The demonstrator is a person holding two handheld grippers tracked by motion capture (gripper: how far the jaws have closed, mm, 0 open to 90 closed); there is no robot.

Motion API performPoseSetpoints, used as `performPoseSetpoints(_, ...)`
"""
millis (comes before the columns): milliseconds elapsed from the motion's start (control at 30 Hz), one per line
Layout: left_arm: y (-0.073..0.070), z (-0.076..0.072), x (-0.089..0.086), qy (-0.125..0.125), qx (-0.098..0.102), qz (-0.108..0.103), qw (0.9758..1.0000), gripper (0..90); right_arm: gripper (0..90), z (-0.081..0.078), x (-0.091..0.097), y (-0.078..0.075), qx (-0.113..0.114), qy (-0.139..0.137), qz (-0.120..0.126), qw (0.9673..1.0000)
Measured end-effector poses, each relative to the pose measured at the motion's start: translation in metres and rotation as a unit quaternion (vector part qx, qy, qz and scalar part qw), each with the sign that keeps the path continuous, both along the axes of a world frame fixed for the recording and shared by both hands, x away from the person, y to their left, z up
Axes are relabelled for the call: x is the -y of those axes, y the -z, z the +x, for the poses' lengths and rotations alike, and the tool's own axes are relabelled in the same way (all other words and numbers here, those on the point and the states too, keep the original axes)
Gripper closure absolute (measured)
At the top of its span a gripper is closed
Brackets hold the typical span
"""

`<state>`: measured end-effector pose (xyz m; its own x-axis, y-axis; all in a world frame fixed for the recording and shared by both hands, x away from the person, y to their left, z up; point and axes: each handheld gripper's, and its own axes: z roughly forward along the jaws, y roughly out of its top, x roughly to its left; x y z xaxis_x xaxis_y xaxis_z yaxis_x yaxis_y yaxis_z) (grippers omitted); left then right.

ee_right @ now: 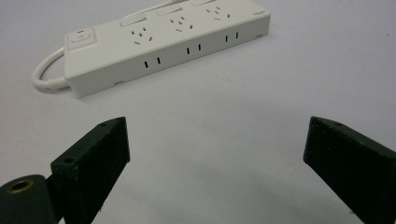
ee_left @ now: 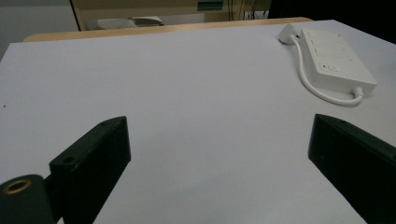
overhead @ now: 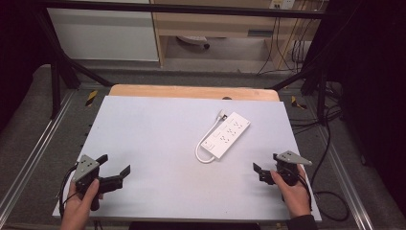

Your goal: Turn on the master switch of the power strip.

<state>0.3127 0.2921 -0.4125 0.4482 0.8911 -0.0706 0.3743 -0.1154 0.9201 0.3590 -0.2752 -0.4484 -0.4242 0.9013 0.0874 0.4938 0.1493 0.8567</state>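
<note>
Power strip: a white plastic power strip (overhead: 225,135) with a short looped white cord (overhead: 205,143) lay flat and slantwise on the counter (overhead: 153,139), right of centre, sockets facing up, so I could have come at its long side from either hand.
Plug: its white plug (overhead: 222,114) rested at the strip's far end, touching nothing else that I could see.
Left gripper: I held the left gripper (overhead: 114,168) low near the counter's near left corner, well apart from the strip, jaws spread wide with only bare counter between them, ready rather than engaged.
Right gripper: I kept the right gripper (overhead: 265,164) near the right edge, pointed at the strip's long side, jaws likewise spread and pinching nothing; it was the nearer one, so I judged it better placed to reach first.
Counter: pale grey sheet over a wooden top.
</note>
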Motion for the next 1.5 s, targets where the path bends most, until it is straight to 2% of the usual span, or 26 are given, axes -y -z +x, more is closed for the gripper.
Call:
performPoseSetpoints(1067, 0.000, 0.000, -0.001, -0.004, -0.008, -0.001, 1.0000, 5.5, 6.2, -0.001, 0.002, -0.007, 0.014, 0.003, 0.016, 0.9998)
performPoseSetpoints(1300, 0.001, 0.000, -0.001, 0.001, -0.011, 0.000, 0.9999, 5.5, 5.1, -0.003, 0.003, -0.013, 0.019, 0.002, 0.011, 0.9998)
performPoseSetpoints(1500, 0.001, 0.000, -0.001, 0.001, -0.013, -0.001, 0.9999, 5.5, 3.9, -0.005, 0.000, -0.019, 0.029, -0.007, 0.020, 0.9994)
